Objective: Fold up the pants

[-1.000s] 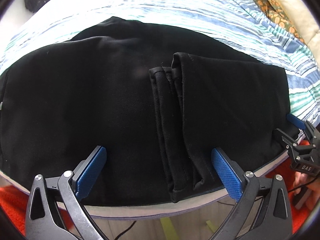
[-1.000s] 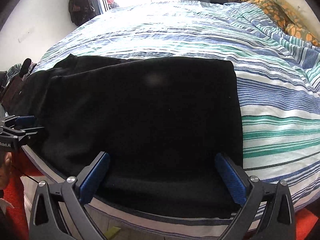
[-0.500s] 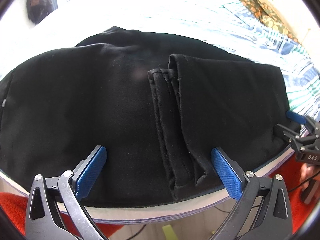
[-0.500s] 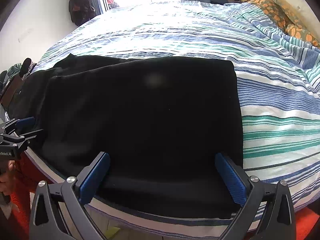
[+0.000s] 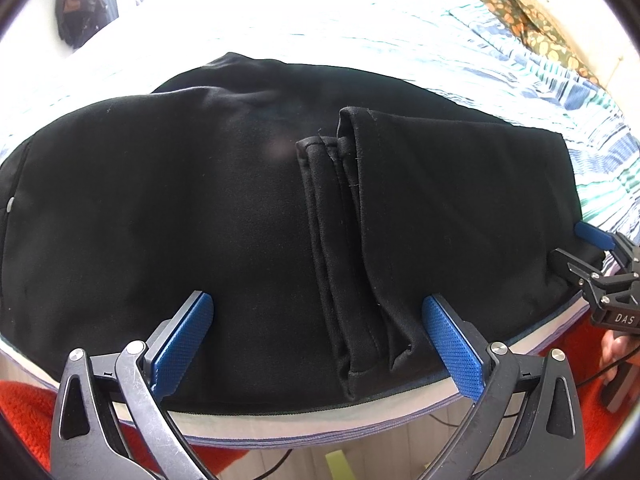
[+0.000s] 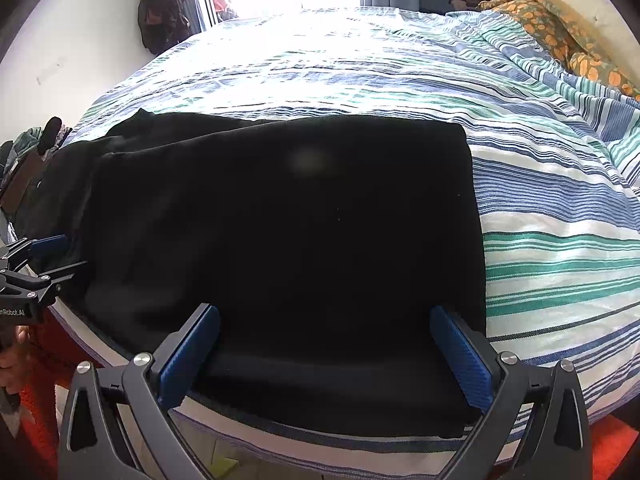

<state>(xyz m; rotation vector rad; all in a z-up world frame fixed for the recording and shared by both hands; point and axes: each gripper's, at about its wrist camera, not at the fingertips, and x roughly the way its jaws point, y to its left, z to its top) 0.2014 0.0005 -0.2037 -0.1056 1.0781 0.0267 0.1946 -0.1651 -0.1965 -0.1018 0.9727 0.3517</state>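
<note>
Black pants lie folded along the near edge of the bed. The leg ends are laid back over the upper part, their hems stacked in the middle of the left wrist view. My left gripper is open and empty, jaws wide over the hems at the bed edge. My right gripper is open and empty over the folded right end of the pants. Each gripper shows at the side of the other's view: the right gripper and the left gripper.
The striped blue, green and white bedspread covers the bed behind and to the right. An orange patterned blanket lies at the far right. An orange-red rug is on the floor below the bed edge. Dark clothes hang at the wall.
Both grippers have stayed open. The left wrist view has shifted slightly, tilting so more of the far bed shows; the pants have not moved.
</note>
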